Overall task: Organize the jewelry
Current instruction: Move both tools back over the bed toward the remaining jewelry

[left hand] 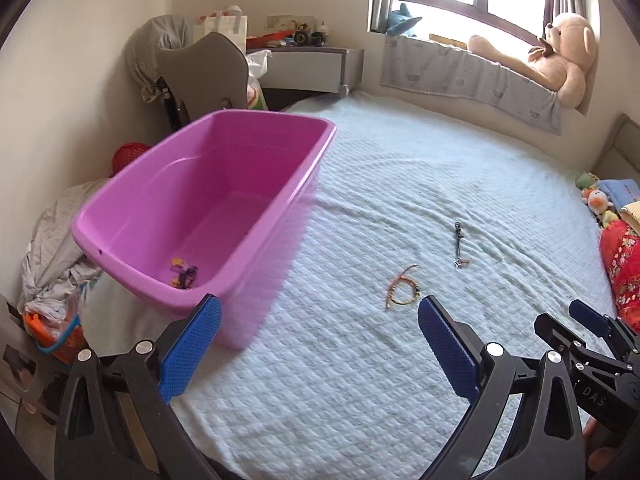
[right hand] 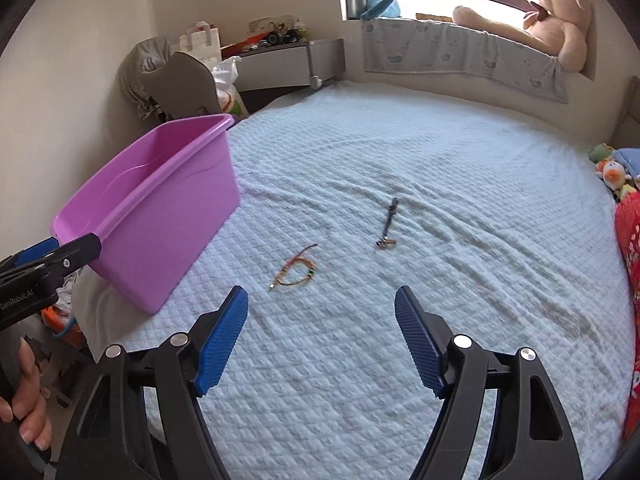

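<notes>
A pink plastic tub [left hand: 256,216] [right hand: 160,216] stands on the left side of the pale blue bedspread, with small purple and yellow trinkets [left hand: 183,274] in its near corner. On the bedspread lie an orange cord bracelet [left hand: 403,291] [right hand: 295,271] and, farther off, a dark chain with a charm [left hand: 459,246] [right hand: 388,224]. My left gripper [left hand: 319,320] hangs open and empty beside the tub's near corner, short of the bracelet. My right gripper [right hand: 320,308] is open and empty, just short of the bracelet; it also shows at the left wrist view's right edge [left hand: 576,320].
The bedspread [right hand: 400,360] stretches wide ahead. A teddy bear [left hand: 560,56] sits on the window sill. Soft toys and a red cushion [left hand: 624,264] line the bed's right edge. Left of the bed are a grey chair [left hand: 208,76], crumpled cloth and a basket on the floor.
</notes>
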Demonstrator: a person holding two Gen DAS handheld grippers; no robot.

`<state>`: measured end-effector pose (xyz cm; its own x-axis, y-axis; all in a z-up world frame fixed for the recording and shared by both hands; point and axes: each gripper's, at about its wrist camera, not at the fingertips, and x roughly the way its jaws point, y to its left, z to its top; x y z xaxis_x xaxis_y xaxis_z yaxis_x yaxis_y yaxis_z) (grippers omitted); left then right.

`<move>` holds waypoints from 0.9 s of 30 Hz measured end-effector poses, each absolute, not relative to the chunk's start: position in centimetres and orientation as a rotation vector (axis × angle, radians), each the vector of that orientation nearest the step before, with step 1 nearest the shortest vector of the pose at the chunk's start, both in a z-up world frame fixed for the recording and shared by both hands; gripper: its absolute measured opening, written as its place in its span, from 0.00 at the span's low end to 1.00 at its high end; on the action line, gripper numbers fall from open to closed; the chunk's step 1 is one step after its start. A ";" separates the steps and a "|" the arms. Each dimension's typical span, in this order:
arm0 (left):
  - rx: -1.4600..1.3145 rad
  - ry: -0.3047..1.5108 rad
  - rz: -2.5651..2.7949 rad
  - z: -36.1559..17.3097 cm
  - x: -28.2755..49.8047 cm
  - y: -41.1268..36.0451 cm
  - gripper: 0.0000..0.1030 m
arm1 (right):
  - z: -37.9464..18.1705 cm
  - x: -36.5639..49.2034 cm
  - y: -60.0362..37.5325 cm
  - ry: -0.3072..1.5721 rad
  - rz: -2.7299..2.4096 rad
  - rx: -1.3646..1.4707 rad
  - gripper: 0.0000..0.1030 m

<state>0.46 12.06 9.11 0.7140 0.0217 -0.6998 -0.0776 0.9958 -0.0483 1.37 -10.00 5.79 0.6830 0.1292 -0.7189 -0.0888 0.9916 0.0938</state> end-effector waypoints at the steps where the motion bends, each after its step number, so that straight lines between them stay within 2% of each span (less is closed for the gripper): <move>1: -0.085 0.782 0.050 8.6 0.5 11.5 0.94 | 5.4 1.2 -10.9 0.815 0.108 0.060 0.70; 12: -0.136 0.896 0.043 2.5 3.3 6.8 0.94 | 1.0 3.1 -16.2 0.881 0.058 0.076 0.70; 27: -0.133 0.968 0.109 -5.0 10.9 3.4 0.94 | -5.1 13.9 -16.7 0.915 0.124 0.070 0.70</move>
<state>10.87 3.45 -5.03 0.5625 0.0331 -0.8262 -0.1516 0.9864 -0.0637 13.87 -16.74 -5.10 0.6033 0.1369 -0.7857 -0.0770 0.9906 0.1135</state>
